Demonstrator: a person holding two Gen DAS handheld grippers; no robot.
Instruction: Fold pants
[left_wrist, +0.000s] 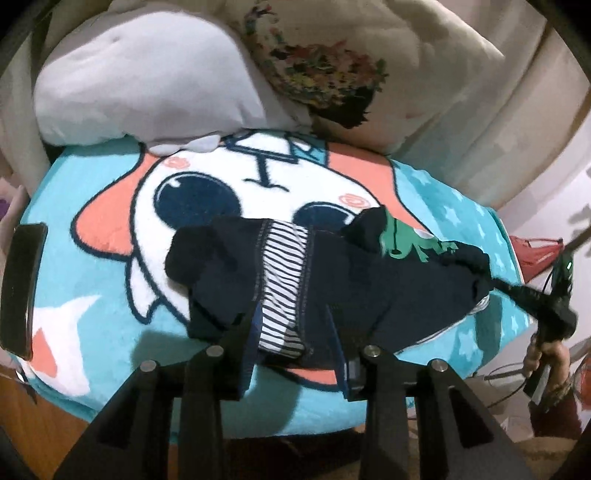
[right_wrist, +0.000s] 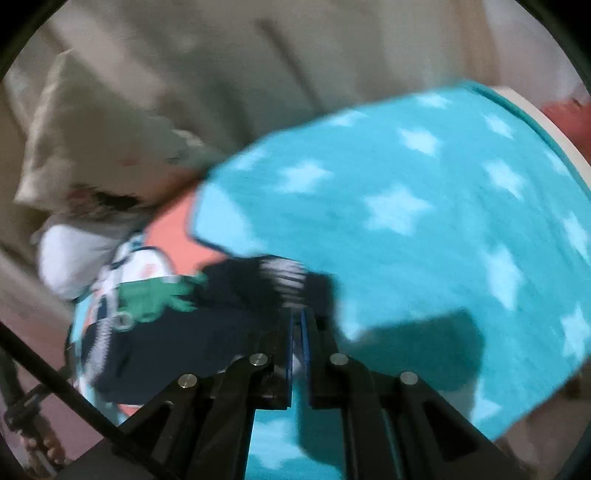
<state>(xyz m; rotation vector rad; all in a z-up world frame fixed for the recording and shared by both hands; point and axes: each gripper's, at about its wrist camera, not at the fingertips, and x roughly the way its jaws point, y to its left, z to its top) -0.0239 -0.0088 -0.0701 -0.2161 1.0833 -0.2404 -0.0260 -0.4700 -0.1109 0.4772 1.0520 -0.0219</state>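
Note:
Small navy pants (left_wrist: 354, 280) with a striped white lining and a green frog print lie crumpled on a turquoise cartoon blanket (left_wrist: 92, 280). My left gripper (left_wrist: 293, 314) is open, its fingers resting over the pants' near edge on either side of the striped part. My right gripper (right_wrist: 297, 321) is shut on the pants' edge (right_wrist: 229, 295) at their right end; it also shows in the left wrist view (left_wrist: 546, 310). The right wrist view is blurred.
A white pillow (left_wrist: 147, 81) and a cream printed pillow (left_wrist: 332, 62) lie at the blanket's far side. A dark phone (left_wrist: 22, 288) lies at the blanket's left edge. A red object (left_wrist: 535, 251) and cables sit beyond the right edge.

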